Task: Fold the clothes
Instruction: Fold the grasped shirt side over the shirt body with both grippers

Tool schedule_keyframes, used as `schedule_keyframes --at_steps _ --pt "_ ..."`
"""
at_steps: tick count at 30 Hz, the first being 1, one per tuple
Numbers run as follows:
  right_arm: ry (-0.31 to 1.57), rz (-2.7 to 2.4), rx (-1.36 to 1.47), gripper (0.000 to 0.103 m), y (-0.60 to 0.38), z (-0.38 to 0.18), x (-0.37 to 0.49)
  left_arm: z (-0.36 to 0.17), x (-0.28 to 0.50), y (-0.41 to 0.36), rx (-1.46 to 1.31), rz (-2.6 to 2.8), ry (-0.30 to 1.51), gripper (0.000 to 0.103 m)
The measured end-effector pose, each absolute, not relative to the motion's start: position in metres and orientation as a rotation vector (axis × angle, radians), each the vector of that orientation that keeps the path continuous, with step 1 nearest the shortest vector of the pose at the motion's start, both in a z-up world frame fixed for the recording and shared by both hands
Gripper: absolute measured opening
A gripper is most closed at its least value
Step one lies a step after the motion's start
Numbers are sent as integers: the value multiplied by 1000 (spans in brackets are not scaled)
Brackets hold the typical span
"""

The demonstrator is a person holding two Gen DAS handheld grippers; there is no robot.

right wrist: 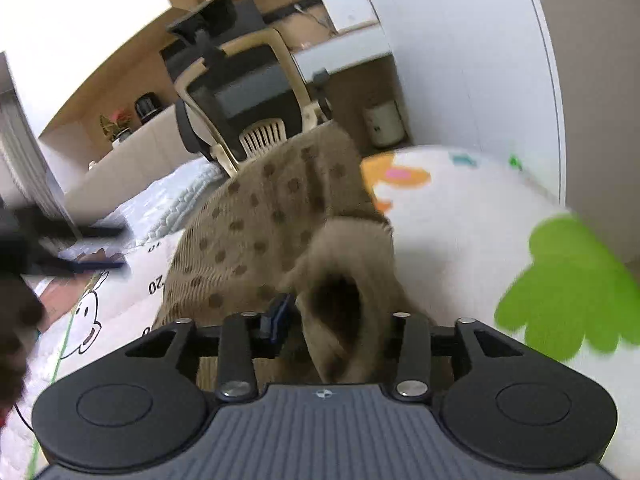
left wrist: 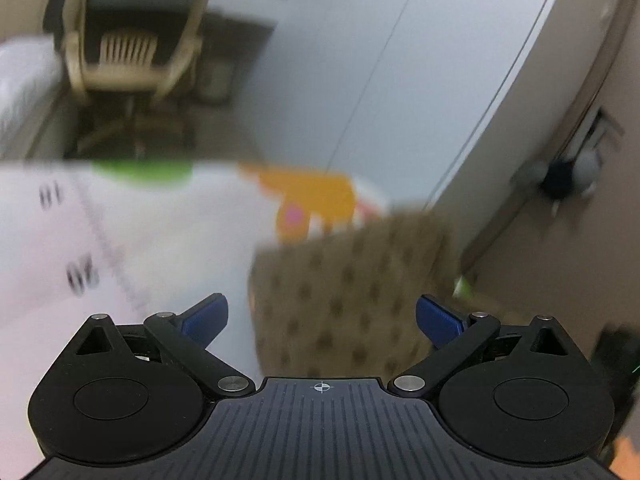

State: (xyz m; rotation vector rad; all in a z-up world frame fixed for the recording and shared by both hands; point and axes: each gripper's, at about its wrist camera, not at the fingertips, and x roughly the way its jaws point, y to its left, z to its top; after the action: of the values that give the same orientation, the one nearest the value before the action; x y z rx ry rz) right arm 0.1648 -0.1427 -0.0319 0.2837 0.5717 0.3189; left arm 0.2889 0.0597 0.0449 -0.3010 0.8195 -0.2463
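Now | right gripper [right wrist: 320, 320] clenched on brown dotted garment [right wrist: 272, 224], lifted over white play mat [right wrist: 460, 220] | left gripper [left wrist: 322, 320] spread wide, holding nothing | office chair [right wrist: 240, 92] behind | blurry

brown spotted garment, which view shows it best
The right wrist view: the brown spotted garment is fairly sharp, its bunched edge pinched by the right gripper. The left wrist view shows only a blurred patch ahead of open jaws.
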Motion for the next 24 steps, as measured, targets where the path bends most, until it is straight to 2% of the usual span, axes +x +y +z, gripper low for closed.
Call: schedule_keyframes --at_steps 1,2,3,5,9,11,14,16,19,24 --pt "534 319 250 65 -143 -20 164 35 289 60 -304 -248 848 102" --pt "485 310 213 72 -145 -7 160 29 288 58 -298 -249 865 102" --pt "433 297 175 73 -147 6 153 23 285 57 -284 -248 878 102" --pt "328 269 98 73 -150 32 140 15 283 55 -243 -251 889 102" --pt "315 402 69 73 -132 60 167 8 280 47 -201 -268 878 103" --pt "403 487 95 73 -112 50 196 5 277 49 -217 -275 878 103" --pt "630 508 112 73 -79 5 258 0 272 58 -260 -290 894 103" --pt "696 460 110 73 -73 -25 284 1 266 69 -297 -315 889 103" --pt "681 433 129 73 -88 -25 282 -1 262 92 -409 -357 866 103" --pt "580 351 -73 73 -97 -7 237 -15 280 106 -581 -367 865 103"
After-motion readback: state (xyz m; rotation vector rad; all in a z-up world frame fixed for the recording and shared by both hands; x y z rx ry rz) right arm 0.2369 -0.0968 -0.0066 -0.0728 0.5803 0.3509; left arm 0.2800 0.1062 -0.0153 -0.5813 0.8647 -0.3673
